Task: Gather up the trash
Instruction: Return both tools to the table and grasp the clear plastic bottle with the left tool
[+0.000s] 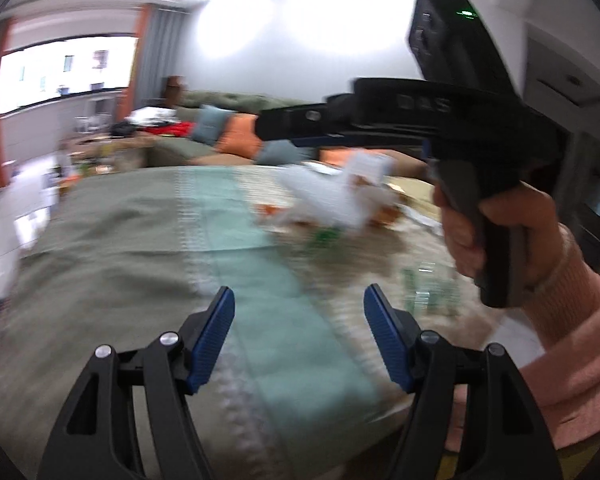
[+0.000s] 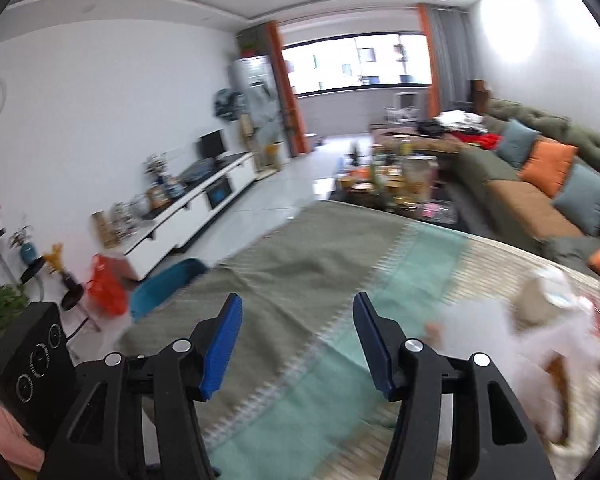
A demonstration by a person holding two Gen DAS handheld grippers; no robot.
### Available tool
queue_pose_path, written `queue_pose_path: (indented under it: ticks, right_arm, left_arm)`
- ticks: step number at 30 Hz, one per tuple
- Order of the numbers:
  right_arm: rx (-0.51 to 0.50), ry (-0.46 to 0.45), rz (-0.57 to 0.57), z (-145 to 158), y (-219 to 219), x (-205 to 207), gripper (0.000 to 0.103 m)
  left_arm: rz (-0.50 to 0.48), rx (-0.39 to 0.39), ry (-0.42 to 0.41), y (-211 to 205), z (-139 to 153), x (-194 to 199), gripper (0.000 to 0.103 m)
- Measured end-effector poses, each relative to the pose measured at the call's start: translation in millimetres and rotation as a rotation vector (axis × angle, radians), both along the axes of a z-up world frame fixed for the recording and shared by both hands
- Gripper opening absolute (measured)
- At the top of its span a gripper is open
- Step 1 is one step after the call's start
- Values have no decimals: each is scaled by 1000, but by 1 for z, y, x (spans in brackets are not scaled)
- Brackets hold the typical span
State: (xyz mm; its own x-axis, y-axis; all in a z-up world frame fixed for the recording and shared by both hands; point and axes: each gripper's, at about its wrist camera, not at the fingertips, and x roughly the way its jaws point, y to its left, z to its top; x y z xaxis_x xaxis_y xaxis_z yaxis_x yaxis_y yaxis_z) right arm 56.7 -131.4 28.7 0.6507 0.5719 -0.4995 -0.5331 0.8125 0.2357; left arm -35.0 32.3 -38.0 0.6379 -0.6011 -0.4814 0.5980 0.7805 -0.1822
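Trash [image 1: 340, 196], a blurred white wrapper heap, lies on the desk [image 1: 120, 232] right of both spread, empty hand-held grippers [image 1: 299, 340] [image 2: 298, 344]; a hurried grab risks scattering loose pieces.

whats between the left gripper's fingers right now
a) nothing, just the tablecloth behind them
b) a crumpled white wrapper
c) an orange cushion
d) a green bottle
a: in the left wrist view the left gripper has its jaws apart with only the tablecloth showing in the gap; the blurred white trash lies farther off on the table, not between the blue pads.
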Motion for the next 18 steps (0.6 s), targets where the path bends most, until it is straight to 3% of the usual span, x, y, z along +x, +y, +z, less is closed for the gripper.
queue_pose_path:
  ticks: [4, 8, 15, 18]
  right_arm:
    - [18, 19, -108, -6, -53, -1, 58]
    - [51, 48, -173, -16, -90, -5, 59]
    - [86, 98, -217, -40, -119, -15, 59]
    - [101, 112, -210, -49, -127, -21, 59]
  left_arm:
    - [-167, 9, 36, -48, -7, 0, 68]
    - [-274, 27, 79, -81, -16, 2, 68]
    - [-318, 55, 140, -116, -32, 9, 64]
    - [-329, 58, 169, -119, -32, 11, 50]
